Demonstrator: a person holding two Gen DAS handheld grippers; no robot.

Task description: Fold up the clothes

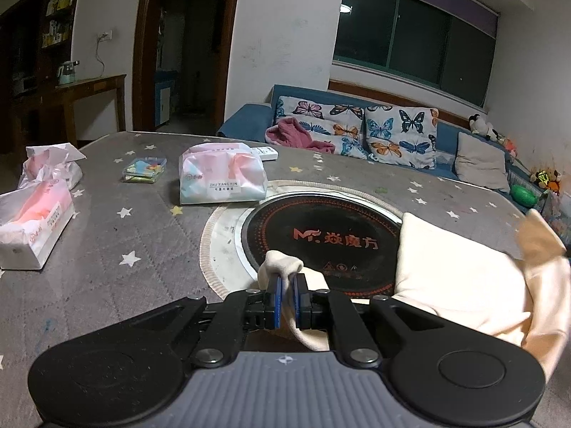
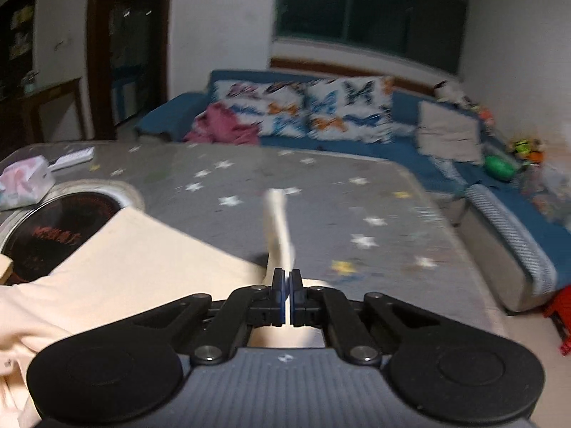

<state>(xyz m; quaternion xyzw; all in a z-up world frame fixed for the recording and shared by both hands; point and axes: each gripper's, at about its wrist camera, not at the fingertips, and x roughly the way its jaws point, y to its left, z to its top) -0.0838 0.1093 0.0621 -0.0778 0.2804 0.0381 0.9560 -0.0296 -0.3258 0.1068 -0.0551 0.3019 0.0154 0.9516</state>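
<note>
A cream garment (image 1: 460, 278) lies partly over the round black cooktop (image 1: 321, 235) set in the grey star-patterned table (image 1: 125, 228). My left gripper (image 1: 286, 280) is shut on a bunched edge of the garment, which pokes out above the blue pads. In the right wrist view the same garment (image 2: 135, 260) spreads to the left. My right gripper (image 2: 286, 274) is shut on a thin fold of it that stands up past the fingertips. The right view is blurred.
Tissue packs (image 1: 221, 178) (image 1: 32, 224), a small plastic box (image 1: 144, 169) and a remote (image 1: 264, 152) sit on the table's far left part. A blue sofa (image 1: 357, 132) with butterfly cushions stands behind the table. The table's right edge (image 2: 460, 235) drops toward the sofa.
</note>
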